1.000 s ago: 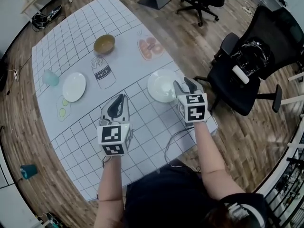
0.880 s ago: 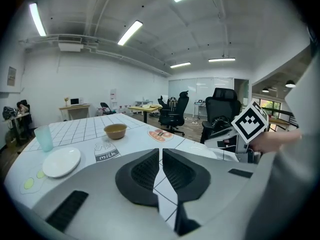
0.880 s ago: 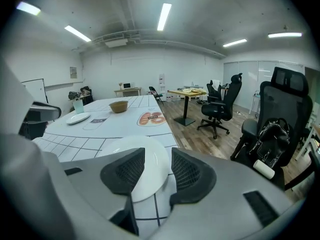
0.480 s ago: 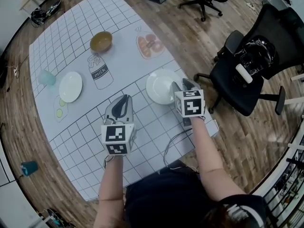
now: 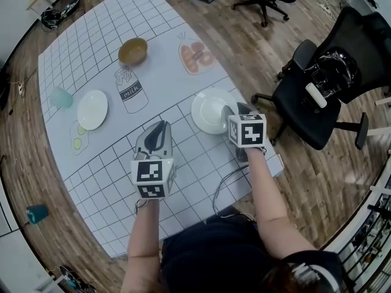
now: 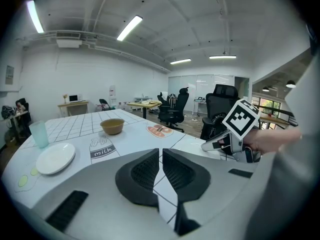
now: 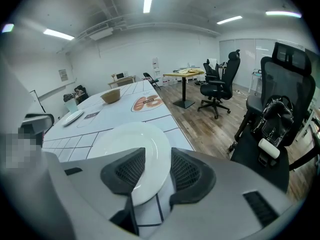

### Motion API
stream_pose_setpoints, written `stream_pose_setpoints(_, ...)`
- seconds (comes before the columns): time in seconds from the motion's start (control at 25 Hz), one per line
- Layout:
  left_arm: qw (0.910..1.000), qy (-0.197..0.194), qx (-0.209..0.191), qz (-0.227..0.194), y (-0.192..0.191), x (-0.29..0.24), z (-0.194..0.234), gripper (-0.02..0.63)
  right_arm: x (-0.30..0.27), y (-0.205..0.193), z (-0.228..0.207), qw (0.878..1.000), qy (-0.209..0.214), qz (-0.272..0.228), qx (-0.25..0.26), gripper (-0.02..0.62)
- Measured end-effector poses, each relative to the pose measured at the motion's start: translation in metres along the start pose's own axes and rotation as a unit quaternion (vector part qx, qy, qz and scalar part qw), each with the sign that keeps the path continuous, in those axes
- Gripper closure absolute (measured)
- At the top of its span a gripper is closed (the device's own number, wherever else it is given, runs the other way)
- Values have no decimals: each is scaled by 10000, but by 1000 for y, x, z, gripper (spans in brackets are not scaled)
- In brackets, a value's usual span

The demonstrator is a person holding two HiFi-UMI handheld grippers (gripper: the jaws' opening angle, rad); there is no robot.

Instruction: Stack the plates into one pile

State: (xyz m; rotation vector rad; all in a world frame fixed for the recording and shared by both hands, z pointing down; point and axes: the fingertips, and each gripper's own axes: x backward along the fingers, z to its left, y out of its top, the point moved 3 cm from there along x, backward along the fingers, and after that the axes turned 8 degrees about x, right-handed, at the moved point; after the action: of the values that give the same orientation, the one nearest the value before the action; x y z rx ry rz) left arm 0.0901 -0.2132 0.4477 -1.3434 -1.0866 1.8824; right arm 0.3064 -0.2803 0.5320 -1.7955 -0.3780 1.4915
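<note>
The gridded table (image 5: 91,47) carries a white plate (image 5: 211,112) at right, a second plate (image 5: 92,109) beside a cup (image 5: 60,97), and a bowl (image 5: 132,51).

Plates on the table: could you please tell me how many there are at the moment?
2. One white plate lies at the right, just ahead of the right gripper; the other plate lies at the left, beside the pale green cup. None looks hidden.

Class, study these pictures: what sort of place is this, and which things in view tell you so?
Most likely an open-plan office or lab: black swivel chairs, desks further back in the room, and long strip lights overhead, above a wood floor.
</note>
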Motion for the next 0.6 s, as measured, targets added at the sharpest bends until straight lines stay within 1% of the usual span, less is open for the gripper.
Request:
stream_pose_setpoints(0.16,10000,-6,-6,-16,2,3,3,566,2,-1,2,10000,-14,-37,-7,420)
stream_pose_setpoints(0.32,10000,8,-12,-35,2,5,6,566,6,-2,1,9997,-142,-182,1,443)
stream_pose_setpoints(0.44,10000,-11,-11,-41,3,6,6,566,13,2,1,9990,-246,-352,105,463)
stream_pose_setpoints(0.6,10000,-65,0,-30,4,7,6,566,22,10,5,9971,-363,-564,363,472)
